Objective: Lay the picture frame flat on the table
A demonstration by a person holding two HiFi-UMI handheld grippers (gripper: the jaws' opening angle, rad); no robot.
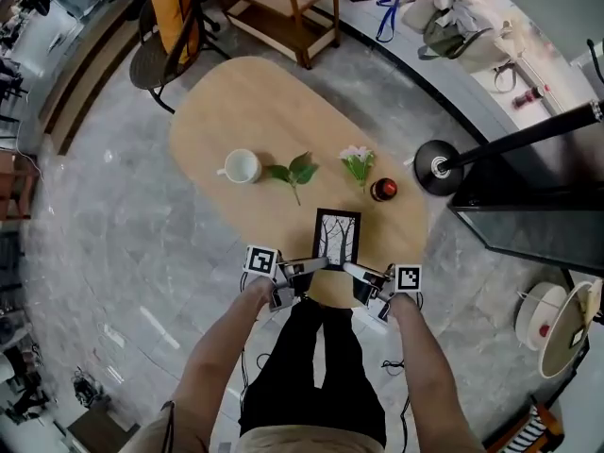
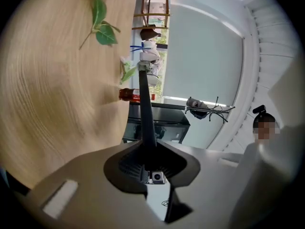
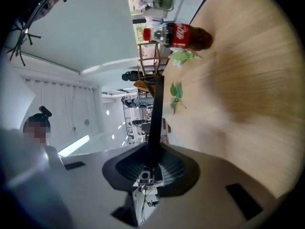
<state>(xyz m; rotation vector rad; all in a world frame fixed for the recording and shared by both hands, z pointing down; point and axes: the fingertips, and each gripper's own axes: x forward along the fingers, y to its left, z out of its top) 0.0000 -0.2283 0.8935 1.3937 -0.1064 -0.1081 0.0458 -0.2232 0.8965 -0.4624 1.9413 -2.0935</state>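
The black picture frame (image 1: 336,237), with a bare-tree print, hangs over the near end of the oval wooden table (image 1: 236,102). It looks nearly parallel to the tabletop; I cannot tell whether it touches. My left gripper (image 1: 316,264) is shut on its near left corner and my right gripper (image 1: 355,270) on its near right corner. In the left gripper view the picture frame (image 2: 145,109) is an edge-on dark strip running out of the shut left gripper (image 2: 148,159). The right gripper view shows the same picture frame (image 3: 155,120) clamped in the right gripper (image 3: 151,161).
Beyond the frame stand a cola bottle (image 1: 383,190), a small flower sprig (image 1: 358,162), a green leaf sprig (image 1: 294,172) and a white cup (image 1: 242,167). A black lamp base (image 1: 438,167) stands off the table's right edge; wooden shelving (image 1: 283,8) is behind.
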